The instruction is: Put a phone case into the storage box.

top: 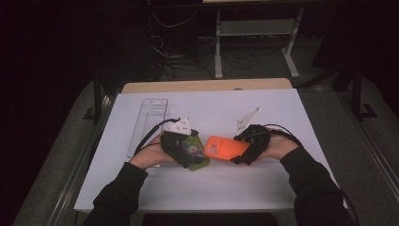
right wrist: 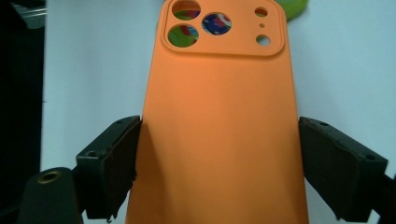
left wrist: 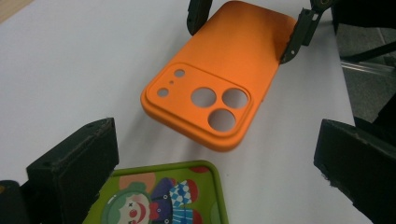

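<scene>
From above, the left gripper (top: 188,153) and the right gripper (top: 248,146) face each other near the middle of the white table (top: 282,108), the orange phone case (top: 223,148) lifted between them and a clear tray (top: 149,120) lying at the far left. Along the left gripper's jaws, a green cartoon case (left wrist: 163,196) lies between them, though I cannot tell whether they press it. Along the right gripper's jaws, both pads clamp the orange case's long edges.
</scene>
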The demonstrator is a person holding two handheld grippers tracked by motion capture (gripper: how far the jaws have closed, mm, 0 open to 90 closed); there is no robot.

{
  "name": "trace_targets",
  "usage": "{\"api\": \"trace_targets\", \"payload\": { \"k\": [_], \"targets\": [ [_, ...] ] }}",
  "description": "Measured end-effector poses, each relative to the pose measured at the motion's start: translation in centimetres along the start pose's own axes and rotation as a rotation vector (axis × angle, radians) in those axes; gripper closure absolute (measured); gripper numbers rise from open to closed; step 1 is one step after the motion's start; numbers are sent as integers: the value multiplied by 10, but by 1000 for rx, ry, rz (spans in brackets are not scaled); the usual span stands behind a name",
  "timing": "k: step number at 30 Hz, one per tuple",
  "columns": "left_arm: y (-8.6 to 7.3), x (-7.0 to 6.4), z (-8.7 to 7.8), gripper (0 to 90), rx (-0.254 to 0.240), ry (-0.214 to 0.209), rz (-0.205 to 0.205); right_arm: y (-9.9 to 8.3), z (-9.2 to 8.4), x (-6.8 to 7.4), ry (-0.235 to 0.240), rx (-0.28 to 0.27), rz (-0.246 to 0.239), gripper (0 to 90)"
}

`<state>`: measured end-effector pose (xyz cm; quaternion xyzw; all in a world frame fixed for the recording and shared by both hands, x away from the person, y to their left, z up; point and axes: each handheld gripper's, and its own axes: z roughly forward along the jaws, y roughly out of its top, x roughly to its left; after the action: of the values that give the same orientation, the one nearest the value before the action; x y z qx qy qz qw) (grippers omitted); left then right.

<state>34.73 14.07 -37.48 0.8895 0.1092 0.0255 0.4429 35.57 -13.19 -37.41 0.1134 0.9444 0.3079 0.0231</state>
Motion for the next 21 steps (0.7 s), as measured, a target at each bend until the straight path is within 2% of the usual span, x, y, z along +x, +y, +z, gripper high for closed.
{"api": "trace_targets", "payload": {
  "k": [2, 4, 8, 21],
  "targets": [
    [0, -1, 1, 0, -5, -17, -1, 2, 2, 3, 10, -7, -20, 150],
    [0, -3, 2, 0, -3, -29, 11, 4, 3, 6, 39, -16, -31, 150],
    [0, -7, 6, 0, 21, -42, 23, 6, 6, 11, 40, -16, -53, 150],
    [-3, -14, 17, 0, 59, -94, 38, 19, 15, 26, 87, -27, -113, 150]
  ]
}}
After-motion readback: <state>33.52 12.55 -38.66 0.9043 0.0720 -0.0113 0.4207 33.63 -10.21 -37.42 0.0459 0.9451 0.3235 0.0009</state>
